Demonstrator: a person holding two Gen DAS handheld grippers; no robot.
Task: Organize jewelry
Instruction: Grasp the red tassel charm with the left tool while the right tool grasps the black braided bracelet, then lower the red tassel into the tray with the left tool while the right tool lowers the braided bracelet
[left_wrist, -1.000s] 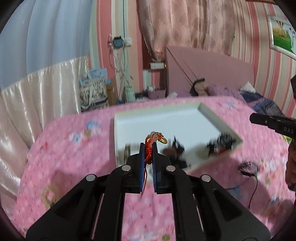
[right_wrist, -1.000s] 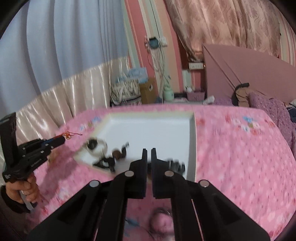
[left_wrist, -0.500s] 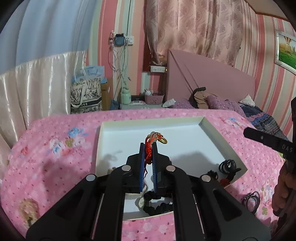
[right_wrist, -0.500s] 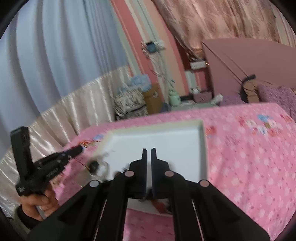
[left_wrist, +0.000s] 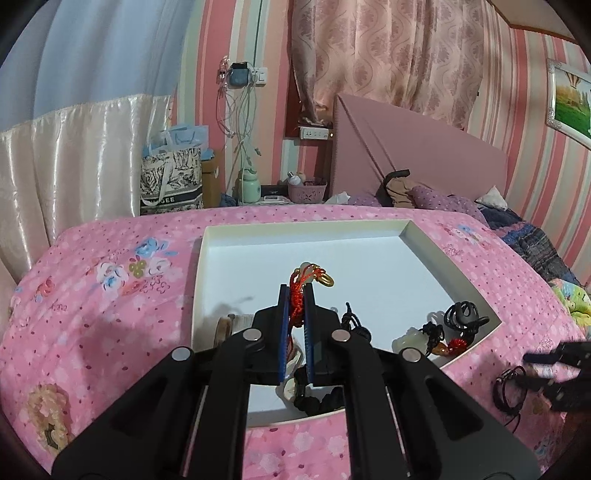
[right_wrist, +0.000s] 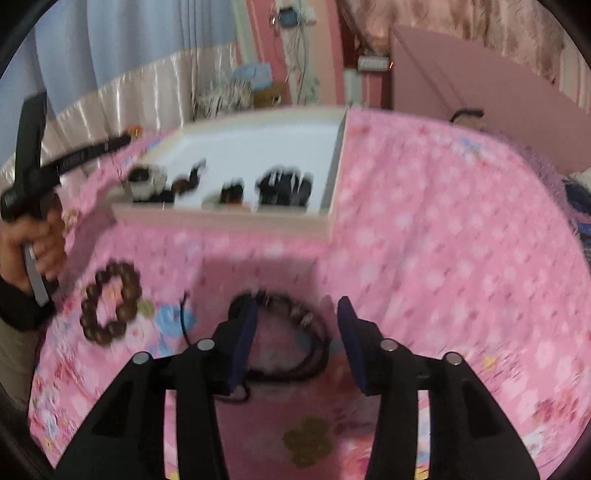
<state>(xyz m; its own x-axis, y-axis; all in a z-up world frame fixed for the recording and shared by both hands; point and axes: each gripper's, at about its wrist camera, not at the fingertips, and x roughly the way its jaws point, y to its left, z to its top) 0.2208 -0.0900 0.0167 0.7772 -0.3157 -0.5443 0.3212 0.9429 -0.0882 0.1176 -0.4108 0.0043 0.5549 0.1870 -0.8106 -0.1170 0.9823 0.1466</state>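
Note:
My left gripper is shut on a red cord bracelet with a gold charm and holds it above the white tray on the pink bedspread. Several dark pieces of jewelry lie in the tray's near part. My right gripper is open, just above a dark beaded bracelet that lies on the bedspread in front of the tray. That bracelet also shows in the left wrist view. A brown wooden bead bracelet lies to its left.
The bedspread surrounds the tray on all sides. The left gripper's handle and the hand holding it show at the left of the right wrist view. A headboard and pillows stand behind the bed.
My right gripper has opened and dropped from over the tray down to the dark bracelet on the bedspread. My left gripper still holds the red bracelet, steady over the tray.

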